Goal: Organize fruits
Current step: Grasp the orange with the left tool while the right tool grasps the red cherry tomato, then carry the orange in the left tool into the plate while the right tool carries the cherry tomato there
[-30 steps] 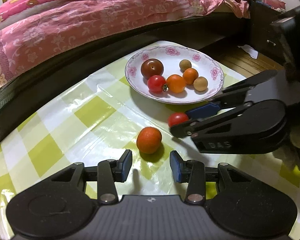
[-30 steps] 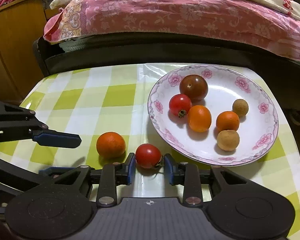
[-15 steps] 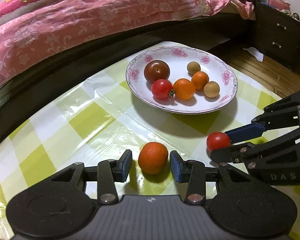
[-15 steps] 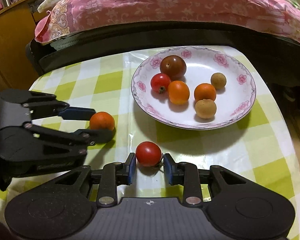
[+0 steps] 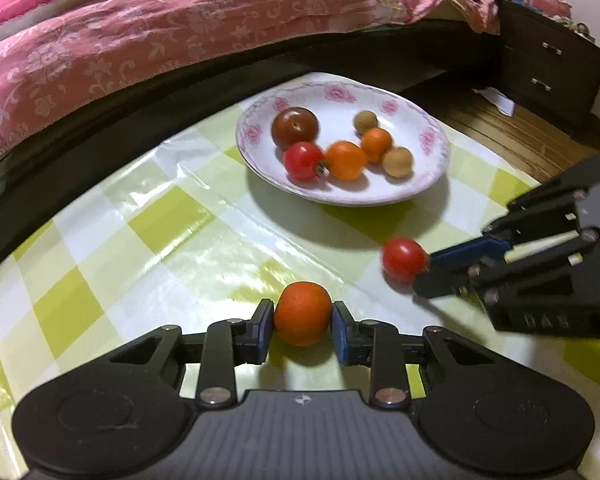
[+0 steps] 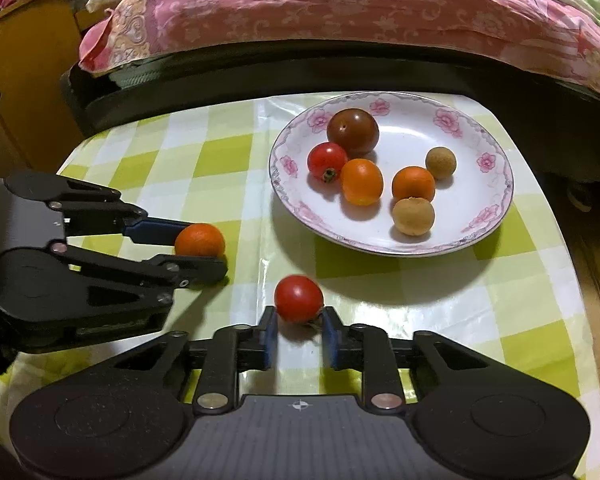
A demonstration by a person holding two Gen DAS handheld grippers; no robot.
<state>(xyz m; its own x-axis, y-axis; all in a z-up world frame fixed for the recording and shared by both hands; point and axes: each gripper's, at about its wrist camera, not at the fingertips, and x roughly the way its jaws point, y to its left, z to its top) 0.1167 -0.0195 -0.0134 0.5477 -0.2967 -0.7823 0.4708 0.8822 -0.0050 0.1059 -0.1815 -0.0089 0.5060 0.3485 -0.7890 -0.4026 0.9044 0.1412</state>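
An orange fruit [image 5: 302, 312] rests on the green-checked tablecloth, and my left gripper [image 5: 302, 322] is shut on it, blue pads pressing both sides. The right wrist view shows the same orange fruit [image 6: 200, 240] in that left gripper [image 6: 198, 248] at the left. A small red tomato [image 6: 299, 298] sits between the pads of my right gripper [image 6: 299, 322], which is shut on it; in the left wrist view this red tomato [image 5: 404, 259] and right gripper [image 5: 424, 274] are at the right. Beyond them, a white floral plate [image 6: 488, 204] holds several tomatoes, small oranges and tan round fruits.
A bed with a pink floral cover [image 5: 180, 32] and a dark frame borders the table's far side. A dark drawer cabinet [image 5: 552, 64] stands on the wooden floor at the right. A wooden cupboard [image 6: 24, 92] stands at the left. The table edge [image 6: 580, 280] drops off to the right.
Both grippers closed: the left pads came in onto the orange fruit and the right pads onto the red tomato. Both fruits stayed in place on the cloth.
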